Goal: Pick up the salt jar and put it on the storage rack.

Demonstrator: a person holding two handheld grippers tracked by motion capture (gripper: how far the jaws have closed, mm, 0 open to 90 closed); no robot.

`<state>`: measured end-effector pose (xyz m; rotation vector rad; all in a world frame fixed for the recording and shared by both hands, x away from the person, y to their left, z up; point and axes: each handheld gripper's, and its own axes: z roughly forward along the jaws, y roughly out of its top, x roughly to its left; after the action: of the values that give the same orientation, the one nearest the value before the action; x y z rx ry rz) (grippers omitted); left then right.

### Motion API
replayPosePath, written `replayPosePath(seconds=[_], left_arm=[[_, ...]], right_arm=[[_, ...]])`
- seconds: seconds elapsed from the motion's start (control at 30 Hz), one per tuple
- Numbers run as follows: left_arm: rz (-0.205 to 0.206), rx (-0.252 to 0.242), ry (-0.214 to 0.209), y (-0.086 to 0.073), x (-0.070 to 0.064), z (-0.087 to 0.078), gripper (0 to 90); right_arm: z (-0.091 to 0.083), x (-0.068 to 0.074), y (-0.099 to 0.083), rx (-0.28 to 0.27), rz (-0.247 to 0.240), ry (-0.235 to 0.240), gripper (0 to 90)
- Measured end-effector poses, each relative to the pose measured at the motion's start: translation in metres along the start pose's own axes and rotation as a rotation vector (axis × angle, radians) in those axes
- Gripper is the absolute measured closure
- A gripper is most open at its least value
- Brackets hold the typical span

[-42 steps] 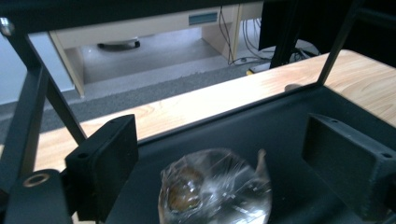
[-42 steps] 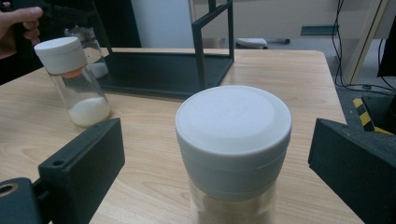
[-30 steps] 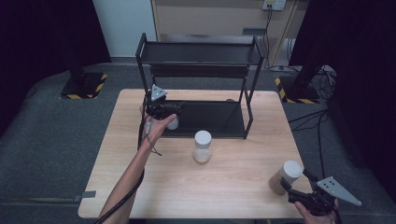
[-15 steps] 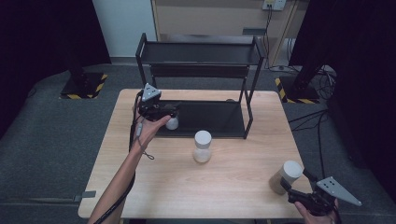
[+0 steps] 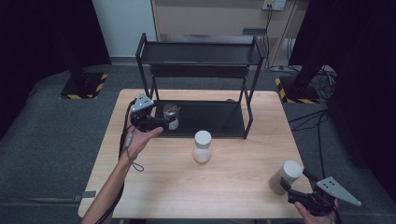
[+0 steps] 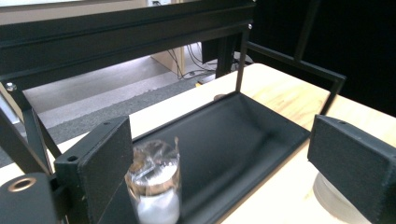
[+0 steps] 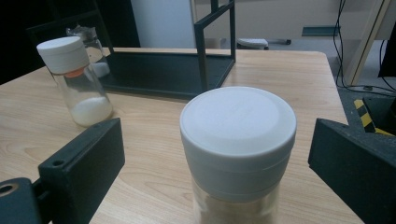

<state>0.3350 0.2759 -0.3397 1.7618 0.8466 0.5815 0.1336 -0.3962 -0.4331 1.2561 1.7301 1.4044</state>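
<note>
A wooden table (image 5: 233, 186) carries a black two-level rack (image 5: 201, 79) at its far side; the rack's upper shelf hides the table edge behind it, and dark curtains close off both sides of the room. On the rack's bottom tray (image 6: 243, 135), at its left end, stands a small glass jar (image 5: 171, 115) with a crinkled clear plastic cover and white powder at the bottom; its base is cut off in the left gripper view.

The left gripper (image 5: 161, 122) sits at that end of the tray with its jaws spread wide. The jar stands just beside one jaw and well apart from the other, so nothing is clamped; whether that near jaw touches the glass cannot be told. The person's left hand (image 5: 140, 140) holds it from below.

A white-capped bottle (image 5: 202, 146) with white powder stands alone mid-table, in front of the rack.

Near the right front corner, a wider jar with a white lid (image 7: 238, 123) and tan contents stands between the jaws of the right gripper (image 5: 287, 186), which are wide apart with clear gaps on both sides. The right hand (image 5: 317, 214) is cut off by the bottom edge of the high view.
</note>
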Motion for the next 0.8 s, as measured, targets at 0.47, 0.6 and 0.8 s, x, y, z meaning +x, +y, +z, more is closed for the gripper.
replayPosePath(seconds=[0.47,0.6,0.8], left_arm=[[0.018,-0.047,-0.048,-0.029,0.002,-0.043,6.3],[0.015,-0.058,-0.064,-0.044,0.002,-0.06,6.2],[0.001,-0.072,-0.065,-0.061,-0.001,-0.078,6.2]], right_arm=[[0.0,0.001,0.0,0.0,-0.003,0.0,3.7],[0.0,0.001,0.0,0.0,-0.003,-0.001,3.7],[0.0,0.002,0.001,0.001,-0.004,-0.001,3.7]])
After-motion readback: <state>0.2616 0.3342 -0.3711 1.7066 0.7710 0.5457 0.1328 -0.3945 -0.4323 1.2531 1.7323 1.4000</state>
